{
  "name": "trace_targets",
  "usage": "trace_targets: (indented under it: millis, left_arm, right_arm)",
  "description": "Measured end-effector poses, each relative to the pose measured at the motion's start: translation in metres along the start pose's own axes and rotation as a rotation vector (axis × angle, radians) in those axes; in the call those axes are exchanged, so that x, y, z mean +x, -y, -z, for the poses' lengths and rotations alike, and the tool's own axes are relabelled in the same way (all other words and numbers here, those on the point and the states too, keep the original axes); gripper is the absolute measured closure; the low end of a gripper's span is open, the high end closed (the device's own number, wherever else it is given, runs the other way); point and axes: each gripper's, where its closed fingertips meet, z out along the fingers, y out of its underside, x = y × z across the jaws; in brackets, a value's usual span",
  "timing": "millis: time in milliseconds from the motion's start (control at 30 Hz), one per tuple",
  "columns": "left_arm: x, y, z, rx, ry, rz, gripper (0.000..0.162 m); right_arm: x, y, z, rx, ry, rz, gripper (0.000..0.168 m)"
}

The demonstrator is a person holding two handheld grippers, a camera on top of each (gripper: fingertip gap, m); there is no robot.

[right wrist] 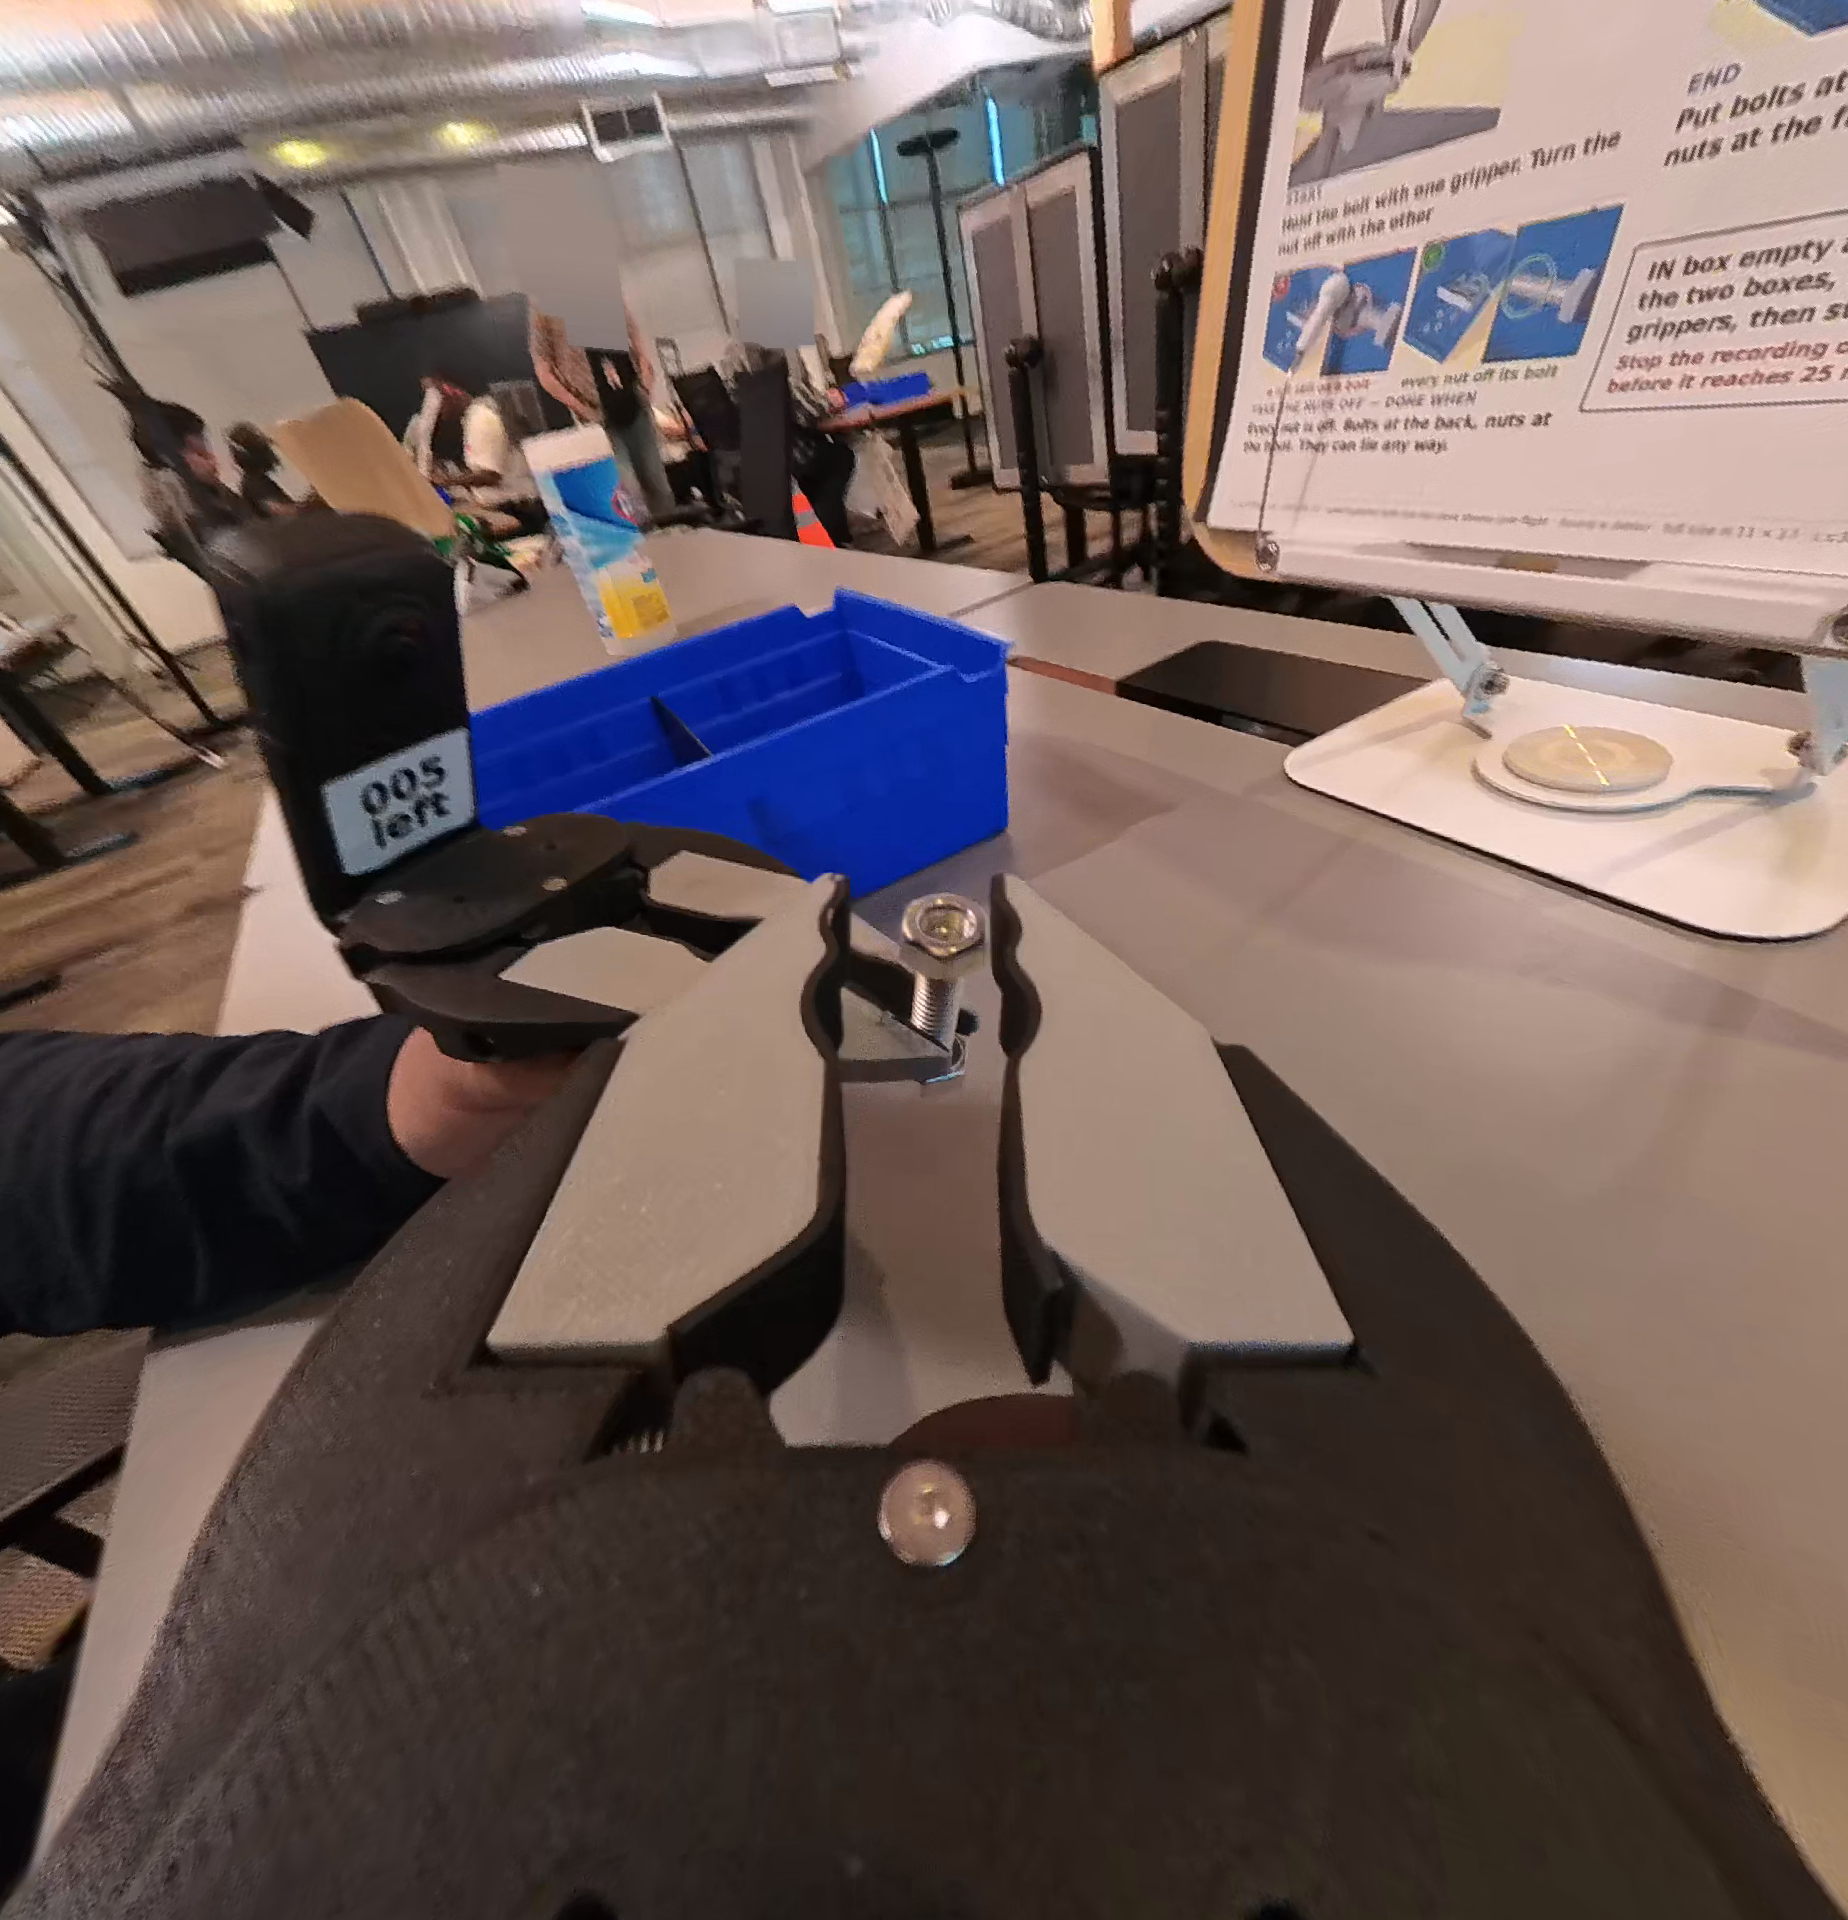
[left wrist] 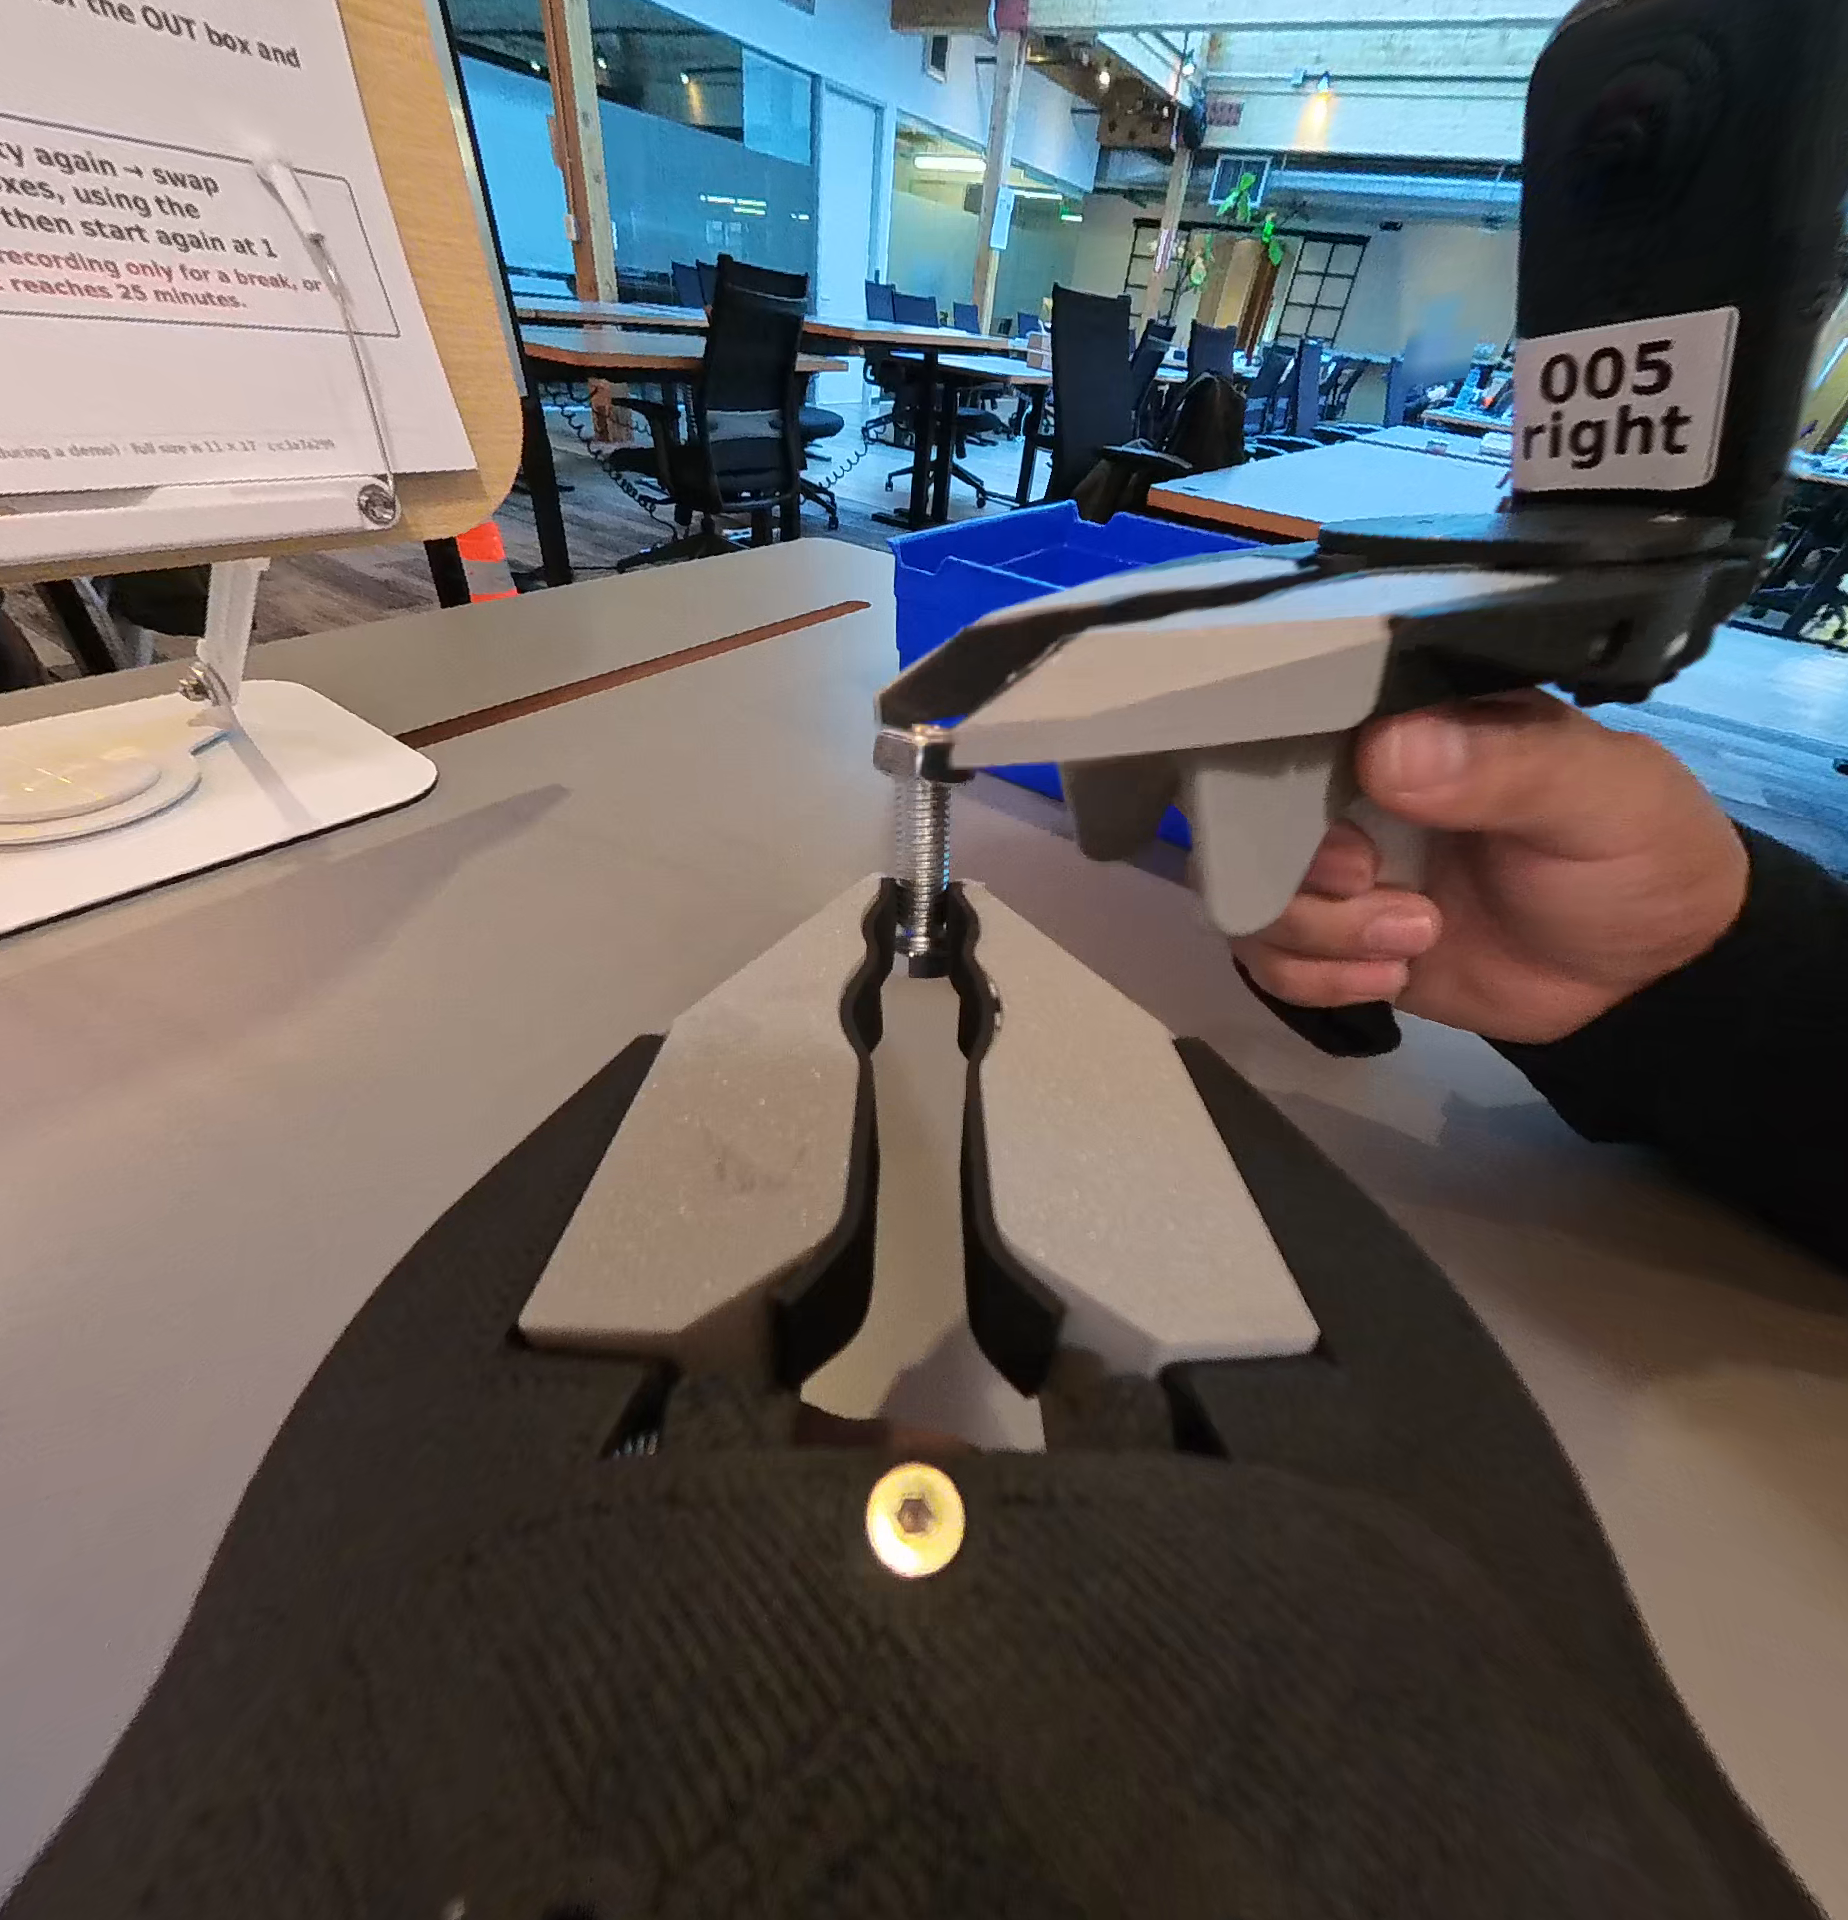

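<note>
Grey table (right wrist: pixel 1419 1039) w/ blue bin (right wrist: pixel 795 748), open-plan office.

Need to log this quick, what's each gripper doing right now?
Left gripper: shut on the bolt, near its lower end.
Right gripper: open around the bolt's head.

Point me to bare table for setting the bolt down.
Free: grey table between the blue bin and white stand base. Crowded at centre: left gripper clamps the bolt; right gripper's open fingers flank its head.
</note>
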Motion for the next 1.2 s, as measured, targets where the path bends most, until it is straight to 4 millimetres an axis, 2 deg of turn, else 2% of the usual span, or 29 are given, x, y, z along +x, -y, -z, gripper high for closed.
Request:
trace_targets:
  millis: [133, 333, 533, 667, 967, 1200]
  left_arm:
    - [0.0, 0.0, 0.0, 0.002, -0.011, 0.011, 0.155]
    - [0.016, 0.008, 0.003, 0.045, -0.143, 0.072, 0.155]
    - [0.032, 0.013, 0.007, 0.07, -0.24, 0.069, 0.155]
    - [0.037, 0.013, 0.008, 0.068, -0.266, 0.063, 0.155]
    - [0.052, 0.017, 0.012, 0.088, -0.344, 0.044, 0.155]
    - [0.057, 0.018, 0.013, 0.094, -0.366, 0.039, 0.155]
  right_arm:
    - [0.002, 0.011, 0.01, 0.045, 0.043, -0.022, 0.14]
    - [-0.007, 0.013, 0.025, 0.038, 0.224, -0.024, 0.141]
    - [-0.017, 0.003, 0.023, -0.006, 0.273, 0.052, 0.139]
    - [-0.022, 0.006, 0.024, 0.018, 0.287, 0.078, 0.14]
    - [-0.036, 0.012, 0.033, 0.051, 0.392, 0.086, 0.154]
    - [-0.039, 0.009, 0.033, 0.039, 0.418, 0.079, 0.152]
